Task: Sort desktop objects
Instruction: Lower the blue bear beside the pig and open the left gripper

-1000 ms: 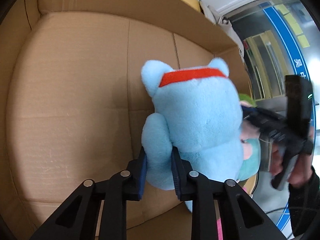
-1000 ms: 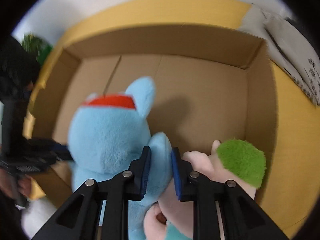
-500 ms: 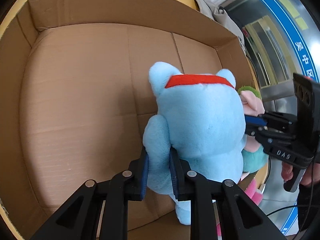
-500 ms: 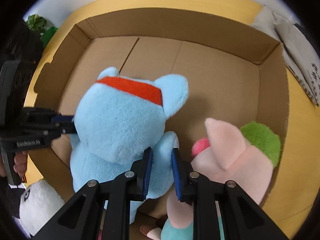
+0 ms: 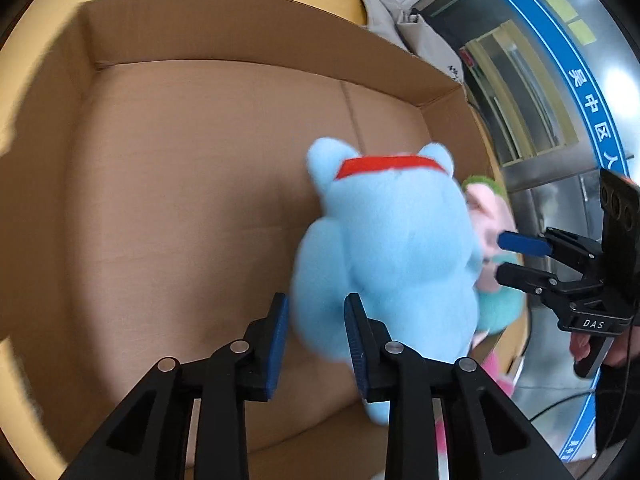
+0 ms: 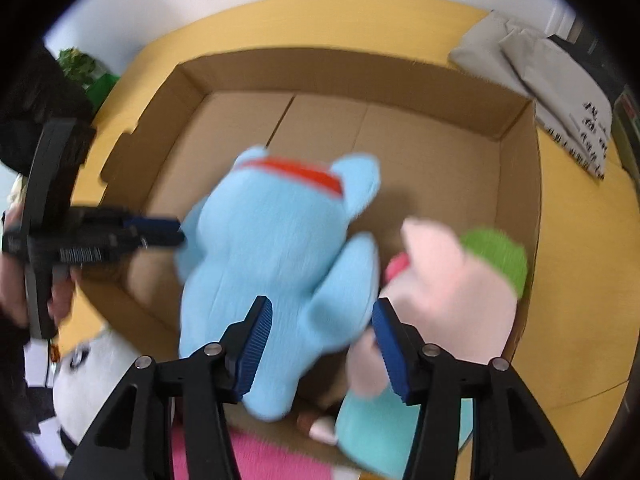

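Two grippers are sitting spread apart, neither clamping anything. Left gripper (image 5: pixel 314 334) is flanking one arm of the blue plush cat (image 5: pixel 392 256), pads not pressing. Right gripper (image 6: pixel 320 346) is gaping wider around the other arm. Cat, blurred, is standing inside the cardboard box (image 6: pixel 440 80) near its right wall, just beside the pink plush with green tuft (image 6: pixel 452 272). White plush (image 6: pixel 84 376) is lying outside the box's near-left corner.

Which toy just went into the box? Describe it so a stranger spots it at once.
Find the big open cardboard box on the yellow table. Inside, beside a pink plush with green hair, sits the light blue plush animal. Only it is blue with a red band between its ears.
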